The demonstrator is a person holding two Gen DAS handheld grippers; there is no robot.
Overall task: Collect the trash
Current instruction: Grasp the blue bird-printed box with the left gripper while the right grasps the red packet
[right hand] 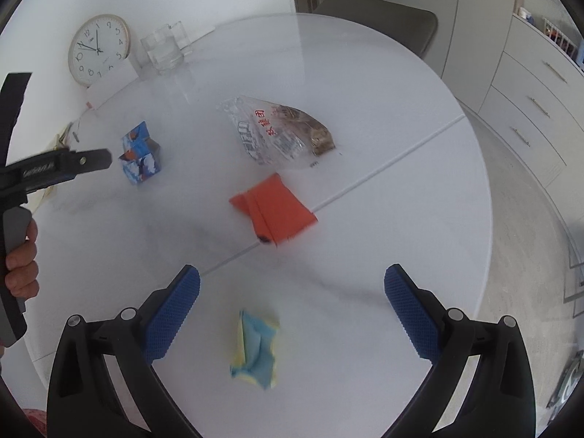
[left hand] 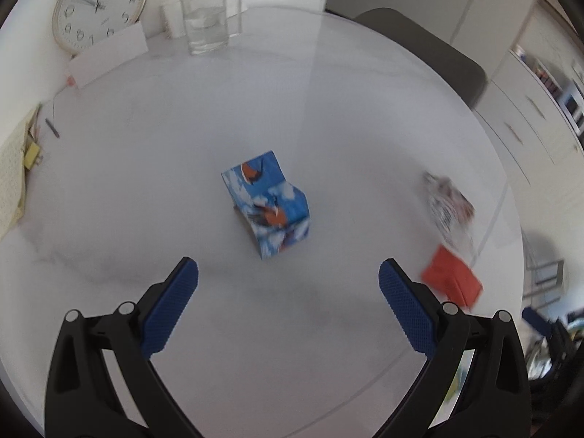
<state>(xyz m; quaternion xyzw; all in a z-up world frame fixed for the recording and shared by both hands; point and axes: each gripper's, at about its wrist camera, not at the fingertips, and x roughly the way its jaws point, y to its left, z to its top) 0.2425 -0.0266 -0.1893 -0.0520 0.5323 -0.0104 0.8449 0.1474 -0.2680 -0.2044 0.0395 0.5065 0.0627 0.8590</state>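
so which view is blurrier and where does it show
Left wrist view: motion smear, worst at the right on the plastic snack bag and orange packet; the blue carton is soft. Right wrist view: sharper, the bag's red print is visible, only slight smear on the crumpled blue-yellow wrapper.

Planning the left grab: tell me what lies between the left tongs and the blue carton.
Nothing: in the left wrist view only bare white table separates the open left tongs from the blue carton. The right wrist view shows the same.
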